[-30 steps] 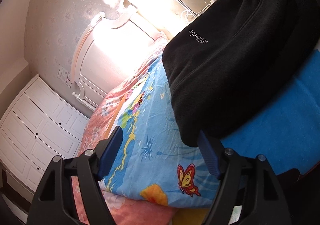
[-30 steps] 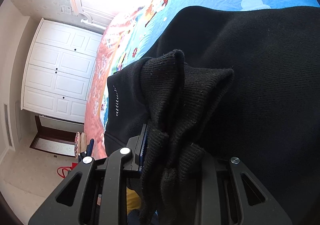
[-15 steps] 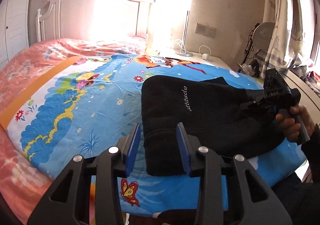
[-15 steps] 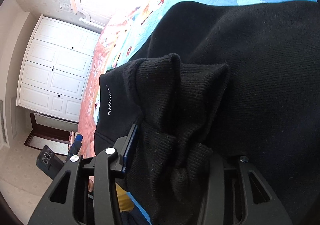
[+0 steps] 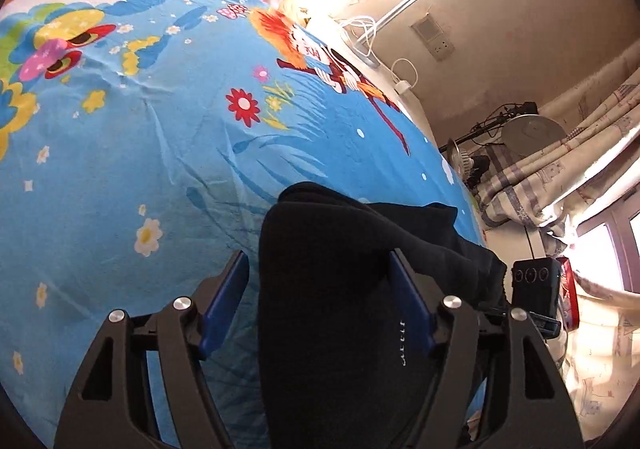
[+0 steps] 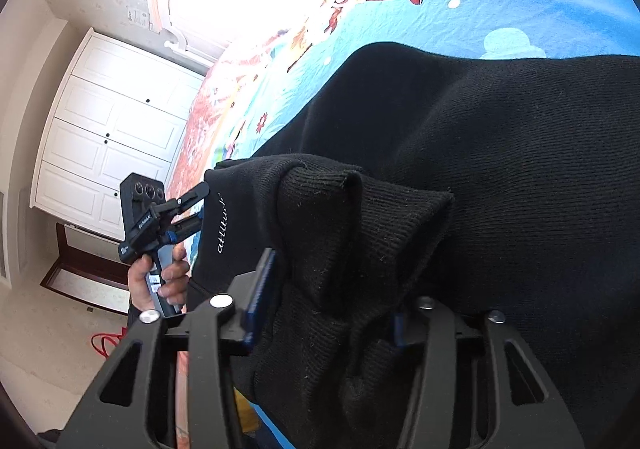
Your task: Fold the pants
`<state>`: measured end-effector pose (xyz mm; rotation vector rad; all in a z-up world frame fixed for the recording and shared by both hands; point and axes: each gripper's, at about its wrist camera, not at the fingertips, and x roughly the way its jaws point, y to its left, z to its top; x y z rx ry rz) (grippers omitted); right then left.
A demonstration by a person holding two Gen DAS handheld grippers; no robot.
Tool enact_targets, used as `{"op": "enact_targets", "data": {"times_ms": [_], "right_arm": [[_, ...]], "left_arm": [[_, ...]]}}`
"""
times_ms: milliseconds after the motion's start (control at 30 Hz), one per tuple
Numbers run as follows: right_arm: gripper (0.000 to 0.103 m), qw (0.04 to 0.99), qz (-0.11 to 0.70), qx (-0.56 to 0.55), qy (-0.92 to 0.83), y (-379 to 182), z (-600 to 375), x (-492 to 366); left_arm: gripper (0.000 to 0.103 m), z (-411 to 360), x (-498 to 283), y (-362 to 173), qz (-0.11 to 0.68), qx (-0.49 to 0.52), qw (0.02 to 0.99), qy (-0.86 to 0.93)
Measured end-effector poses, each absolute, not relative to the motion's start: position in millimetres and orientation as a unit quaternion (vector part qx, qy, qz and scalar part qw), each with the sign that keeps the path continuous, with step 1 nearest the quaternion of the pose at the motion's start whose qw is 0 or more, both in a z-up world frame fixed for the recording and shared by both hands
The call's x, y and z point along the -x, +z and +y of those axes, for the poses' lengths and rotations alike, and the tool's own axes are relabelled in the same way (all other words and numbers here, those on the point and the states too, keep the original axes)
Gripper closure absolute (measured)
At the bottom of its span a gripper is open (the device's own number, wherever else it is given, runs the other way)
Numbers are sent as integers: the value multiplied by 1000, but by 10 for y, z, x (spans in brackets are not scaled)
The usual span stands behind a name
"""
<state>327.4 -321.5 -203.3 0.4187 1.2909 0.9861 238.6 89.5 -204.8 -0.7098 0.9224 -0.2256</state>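
Surrounding black pants point(image 5: 344, 289): cartoon bedsheet point(image 5: 140, 129)

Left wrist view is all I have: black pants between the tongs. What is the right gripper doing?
Observer: The right gripper has a bunched, ribbed end of the pants between its closing tongs.
Operator: Does the left gripper show from there?
Observer: Yes. The left gripper is at the pants' edge with its tongs opening, and a hand is wrapped around its handle.
Operator: Anything behind it?
Observer: A white wardrobe with its doors closed.
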Motion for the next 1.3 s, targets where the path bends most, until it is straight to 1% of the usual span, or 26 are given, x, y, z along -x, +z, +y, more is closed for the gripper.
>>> {"op": "enact_targets", "data": {"times_ms": [33,133,200,267,400,500,633,700,800,867,900,1000,1067,1100,1167,1200,1267,1300], "right_arm": [[72,667,572,-183,442,-2001,-3173,-3255],[76,670,564,-172,452,-1887,-3047,-3247],[77,674,563,-166,449,-1851,-2997,-3260],[77,676,571,-166,436,-1938,-3054,-3285],[79,675,567,-183,435,-2022,-3143,-3291],[79,689,563,-165,426,-1975,-3138,-3265],[77,708,553,-135,417,-1906,-3095,-3185],[71,721,545,-115,412,-1851,-3106,-3135],[66,729,542,-105,406,-1865,-3036,-3084],[65,729,541,-106,404,-1872,-3044,-3072],[65,730,541,-107,403,-1880,-3076,-3084],[63,738,536,-99,397,-1838,-3040,-3038],[60,743,533,-92,394,-1806,-3006,-3002],[59,744,533,-92,393,-1803,-2994,-2994],[56,746,532,-91,389,-1823,-2950,-3011],[56,749,531,-88,387,-1837,-2861,-3018],[54,754,526,-73,386,-1822,-2812,-2976],[53,758,523,-67,385,-1812,-2800,-2953]], "left_arm": [[57,911,-2444,-2069,437,328,832,-100],[69,1103,-2521,-2188,425,383,812,-114],[70,1234,-2493,-2313,411,431,795,-115],[71,1294,-2469,-2449,399,466,781,-117],[57,1220,-2406,-2336,398,439,800,-96],[57,1177,-2380,-2166,389,407,822,-85],[56,1180,-2496,-2163,413,388,821,-68],[55,1289,-2522,-2207,405,419,811,-59],[57,1412,-2442,-2095,378,420,825,4],[60,1389,-2308,-1962,364,405,839,8],[65,1326,-2200,-1859,351,392,850,-3],[67,966,-1794,-1581,328,337,882,-35],[69,661,-1525,-1510,328,297,896,-39],[73,521,-1415,-1507,331,280,900,-36],[75,272,-1244,-1546,342,238,909,-21],[79,179,-1197,-1622,359,216,908,-5],[80,62,-1110,-1823,392,189,900,23],[81,16,-1041,-1865,384,169,907,27]]}}
